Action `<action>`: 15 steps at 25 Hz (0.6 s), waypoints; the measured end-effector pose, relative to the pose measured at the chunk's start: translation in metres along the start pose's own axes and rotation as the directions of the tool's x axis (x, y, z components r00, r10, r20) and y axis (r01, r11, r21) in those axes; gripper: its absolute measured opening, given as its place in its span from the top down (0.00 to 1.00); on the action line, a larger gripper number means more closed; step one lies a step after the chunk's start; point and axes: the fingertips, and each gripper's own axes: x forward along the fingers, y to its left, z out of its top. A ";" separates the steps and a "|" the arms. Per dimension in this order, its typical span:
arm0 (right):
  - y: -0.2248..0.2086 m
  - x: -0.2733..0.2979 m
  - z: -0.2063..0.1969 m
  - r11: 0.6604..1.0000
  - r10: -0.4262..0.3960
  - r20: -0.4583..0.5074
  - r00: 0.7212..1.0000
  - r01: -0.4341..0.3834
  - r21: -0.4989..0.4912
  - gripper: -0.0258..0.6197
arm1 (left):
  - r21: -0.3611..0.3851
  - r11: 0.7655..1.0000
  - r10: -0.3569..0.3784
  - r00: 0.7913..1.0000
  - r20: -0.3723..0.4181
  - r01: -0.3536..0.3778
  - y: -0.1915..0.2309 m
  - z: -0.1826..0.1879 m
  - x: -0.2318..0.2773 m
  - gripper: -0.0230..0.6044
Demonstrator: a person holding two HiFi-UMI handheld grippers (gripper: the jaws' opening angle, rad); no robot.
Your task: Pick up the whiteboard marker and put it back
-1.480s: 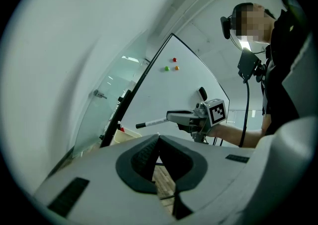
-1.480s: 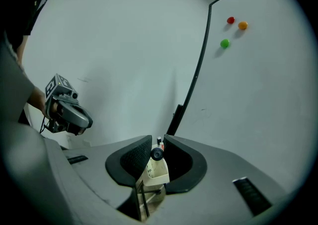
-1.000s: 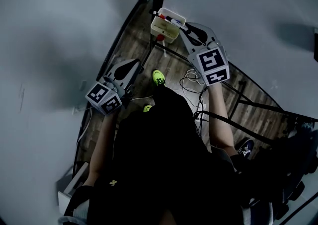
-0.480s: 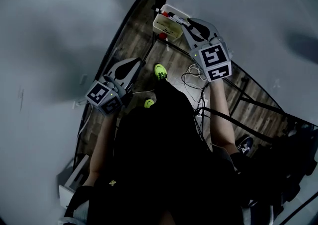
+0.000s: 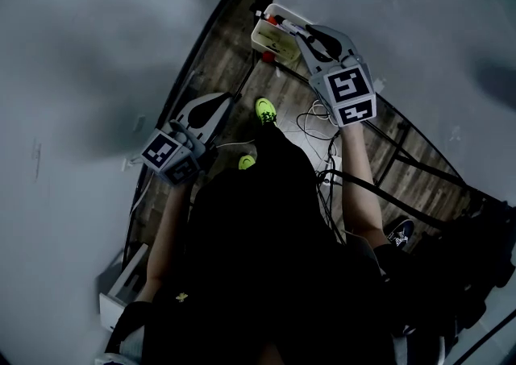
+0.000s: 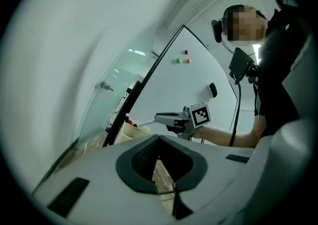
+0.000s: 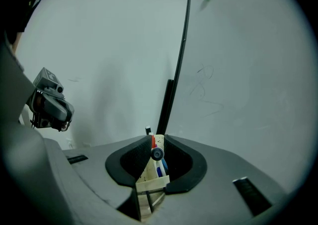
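- The whiteboard [image 5: 419,25] stands to the right, with its dark edge post just behind the drop spot; I would keep the approach clear of that post.
- The beige tray [image 7: 151,184] sits at the board's foot, directly below the right claw [image 7: 157,142], so the line-up looks good.
- The left claw [image 6: 158,138] is closed on nothing and held well apart, and is best left there.
- The whiteboard marker [image 7: 157,153] is pinched end-on between the right claw's pads, above the tray.
- Red and blue pens [image 7: 160,170] already lie inside. Lower the marker until it is within the walls, aim beside those pens, then open gently so it cannot bounce out.
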 end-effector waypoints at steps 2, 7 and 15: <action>-0.002 0.000 -0.004 1.000 0.002 -0.011 1.000 -0.002 -0.001 0.85 | -0.001 1.000 -0.001 1.000 -0.006 0.001 0.000 -0.001 0.002 0.94; -0.004 0.003 -0.017 1.000 -0.004 -0.038 0.999 0.003 -0.021 0.84 | 0.002 1.000 -0.011 1.000 -0.011 0.011 -0.001 0.000 0.008 0.94; -0.006 0.004 -0.024 1.000 -0.001 -0.040 0.999 0.001 -0.005 0.84 | -0.009 1.000 -0.011 1.000 -0.027 0.010 -0.001 -0.002 0.009 0.94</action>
